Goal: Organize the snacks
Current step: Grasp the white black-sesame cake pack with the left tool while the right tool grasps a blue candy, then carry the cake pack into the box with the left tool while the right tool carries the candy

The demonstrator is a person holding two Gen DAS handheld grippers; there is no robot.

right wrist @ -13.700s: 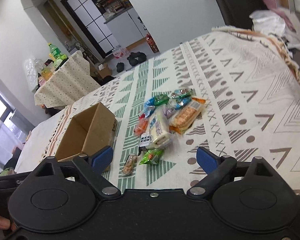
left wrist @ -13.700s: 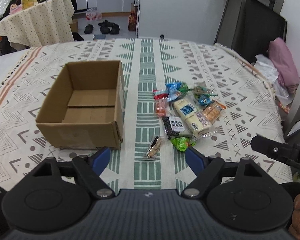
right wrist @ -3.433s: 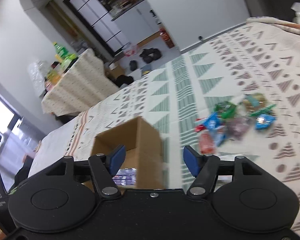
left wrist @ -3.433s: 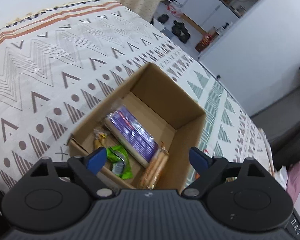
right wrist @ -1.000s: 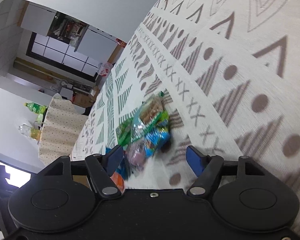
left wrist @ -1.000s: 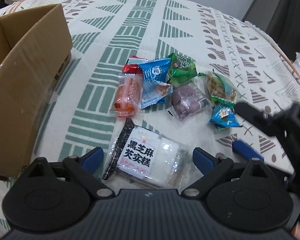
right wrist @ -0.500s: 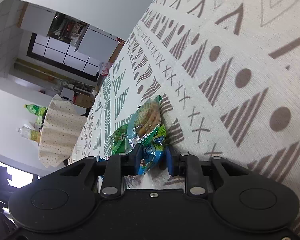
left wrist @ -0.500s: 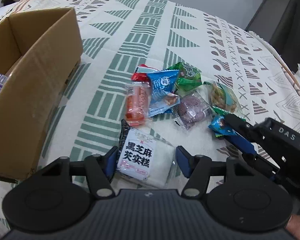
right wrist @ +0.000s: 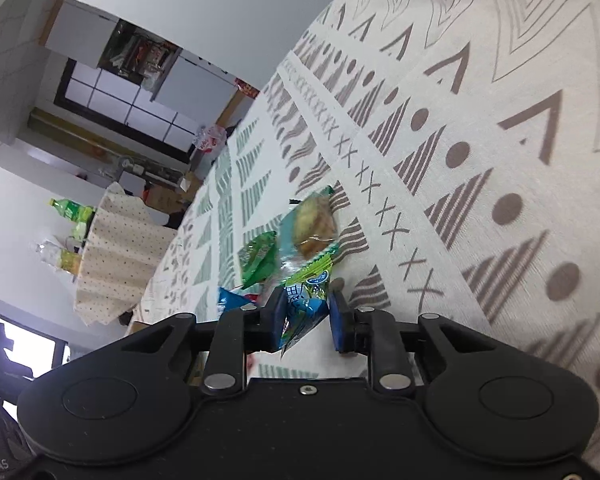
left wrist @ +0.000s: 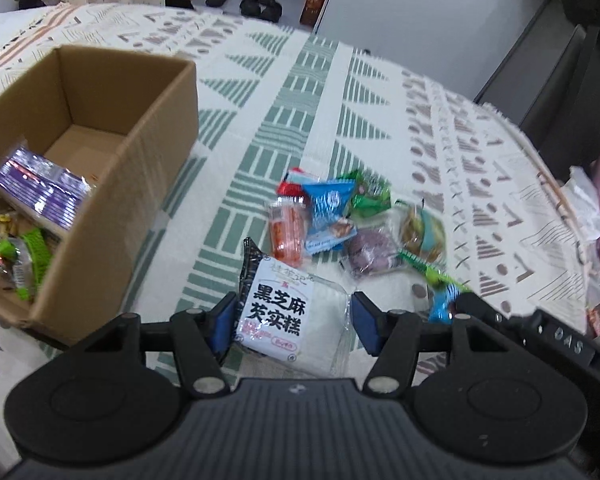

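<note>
**Two hand-held grippers, each closed on a snack packet**

Two packets are gripped at once. The left hand-held gripper (left wrist: 293,322) has its blue pads pressed against both sides of the white sesame-cake packet (left wrist: 288,312), which carries black characters on a white label; the packet's far end lies on the patterned cloth (left wrist: 340,92). The right hand-held gripper (right wrist: 305,320) is narrowed onto a small blue-and-green packet (right wrist: 305,300), which touches its left pad; whether the right pad touches it cannot be told.

From the left wrist view, the loose snacks lie at 12 to 1 o'clock of the white packet: an orange packet (left wrist: 289,230), a blue packet (left wrist: 328,210) overlapping a red one (left wrist: 290,187), a green packet (left wrist: 370,196), a clear packet with a purple pastry (left wrist: 370,250), and a clear packet with a golden pastry (left wrist: 424,232). The right gripper's body enters at 3 o'clock.

The cardboard box (left wrist: 140,168) stands open at 10 o'clock, well apart from the loose snacks. Inside it lie a purple packet (left wrist: 40,192) and a bright green packet (left wrist: 30,256).

From the right wrist view, the golden-pastry packet (right wrist: 314,220) and green packet (right wrist: 260,258) lie just beyond the held packet, at 12 and 11 o'clock.
</note>
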